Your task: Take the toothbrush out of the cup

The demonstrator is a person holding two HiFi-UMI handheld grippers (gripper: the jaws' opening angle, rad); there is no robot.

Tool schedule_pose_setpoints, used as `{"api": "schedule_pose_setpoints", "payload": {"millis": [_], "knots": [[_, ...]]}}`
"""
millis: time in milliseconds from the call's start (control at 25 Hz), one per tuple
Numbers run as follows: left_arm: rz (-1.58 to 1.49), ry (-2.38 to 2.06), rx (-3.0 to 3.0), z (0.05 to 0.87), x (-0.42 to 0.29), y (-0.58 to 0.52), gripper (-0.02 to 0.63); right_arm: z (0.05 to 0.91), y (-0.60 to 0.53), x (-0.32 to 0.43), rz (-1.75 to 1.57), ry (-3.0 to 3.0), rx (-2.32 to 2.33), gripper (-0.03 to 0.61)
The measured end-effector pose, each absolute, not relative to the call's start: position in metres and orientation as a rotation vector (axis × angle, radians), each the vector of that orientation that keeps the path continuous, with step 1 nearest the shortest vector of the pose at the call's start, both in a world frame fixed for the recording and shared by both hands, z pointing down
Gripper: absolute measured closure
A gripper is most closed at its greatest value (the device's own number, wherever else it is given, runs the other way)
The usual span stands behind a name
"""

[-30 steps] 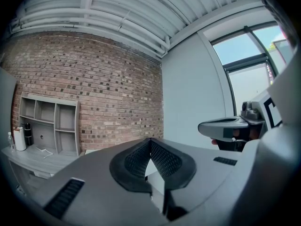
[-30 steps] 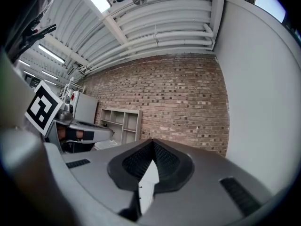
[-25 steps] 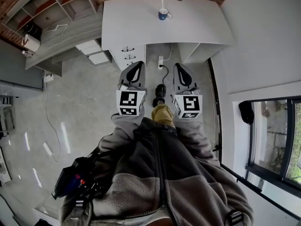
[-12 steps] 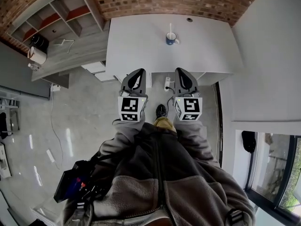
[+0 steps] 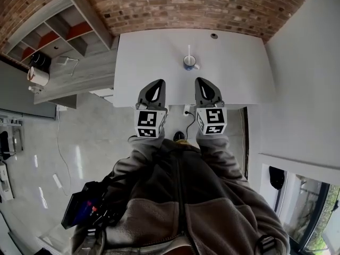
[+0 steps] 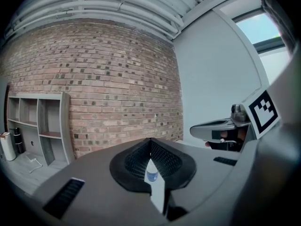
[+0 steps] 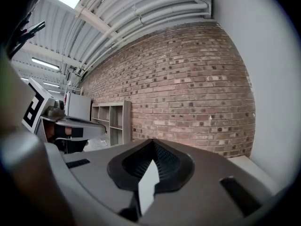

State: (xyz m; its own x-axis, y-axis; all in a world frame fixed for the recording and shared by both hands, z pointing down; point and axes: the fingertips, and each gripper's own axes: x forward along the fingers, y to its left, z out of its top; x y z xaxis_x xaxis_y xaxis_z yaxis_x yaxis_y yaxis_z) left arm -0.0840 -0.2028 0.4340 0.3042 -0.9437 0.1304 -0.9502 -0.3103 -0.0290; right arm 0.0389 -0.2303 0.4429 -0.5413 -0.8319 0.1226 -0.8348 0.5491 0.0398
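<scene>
My left hand-held gripper is clenched, its tips pressed together with nothing caught between them. My right hand-held gripper is clenched the same way and is just as empty. I hold the two side by side in front of my chest, level with each other and a little apart. Each one's marker cube faces up at me. Both point at the near edge of the white table, and their tips reach just over that edge.

The blue cup stands upright near the middle of the table, well ahead of both grippers and roughly between their lines. The toothbrush stands in the cup, with its white handle sticking up above the rim. In the left gripper view I can see the cup through the narrow slot under the closed tips.

Behind the table runs a brick wall, and an open shelf stands against it to my left.
</scene>
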Motion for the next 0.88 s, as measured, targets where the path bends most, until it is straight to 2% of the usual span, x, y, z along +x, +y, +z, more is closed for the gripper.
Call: {"api": "schedule_pose_setpoints", "payload": {"millis": [880], "knots": [[0.250,-1.714,2.318,0.509,-0.092,-0.277,0.609,0.529,-0.325,0.034,0.213,-2.481,1.287,0.577]]}}
